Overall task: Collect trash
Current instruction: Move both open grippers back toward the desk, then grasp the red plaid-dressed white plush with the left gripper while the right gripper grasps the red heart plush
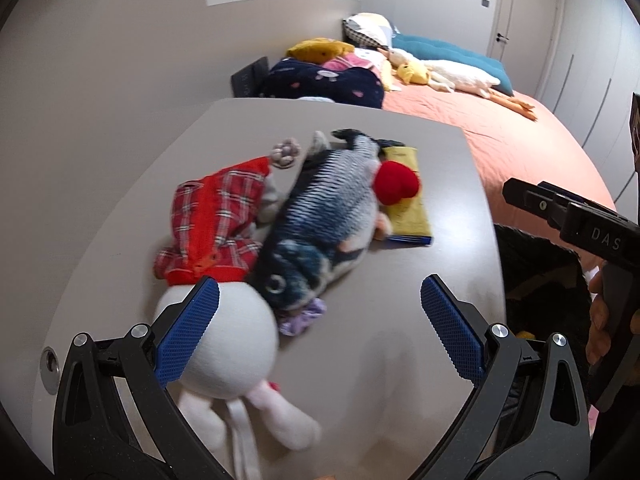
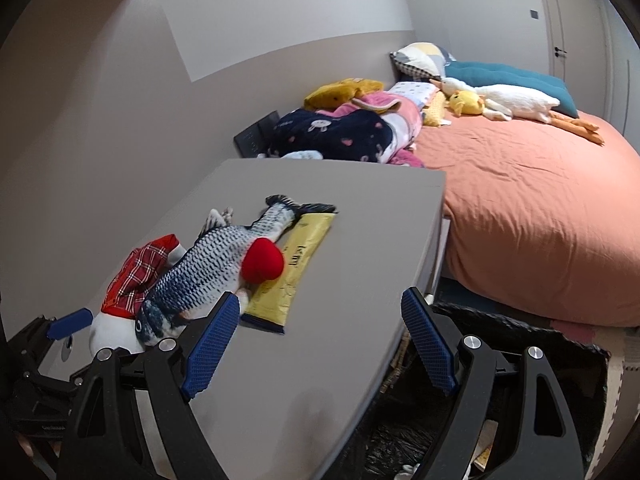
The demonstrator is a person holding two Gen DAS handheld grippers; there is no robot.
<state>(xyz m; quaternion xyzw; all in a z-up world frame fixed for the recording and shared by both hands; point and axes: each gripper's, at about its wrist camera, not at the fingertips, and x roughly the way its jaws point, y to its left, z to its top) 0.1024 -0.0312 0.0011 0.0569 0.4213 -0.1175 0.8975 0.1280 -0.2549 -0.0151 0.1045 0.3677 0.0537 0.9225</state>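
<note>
Left wrist view: plush fish [image 1: 316,216] lies across the grey table [image 1: 400,320], a white doll in red plaid [image 1: 218,216] at its 9 o'clock. Yellow packet [image 1: 408,208], flat with a dark blue edge, sits at the fish's 3 o'clock, partly under it and a red heart [image 1: 396,182]. Left gripper [image 1: 320,336] and right gripper [image 2: 316,340] both gape, empty.

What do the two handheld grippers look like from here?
Both the left gripper and right gripper have black plastic frames, silver pivot bolts and blue cross-hatched pads. White "DAS" lettering marks the right gripper's black body in the left wrist view.
</note>
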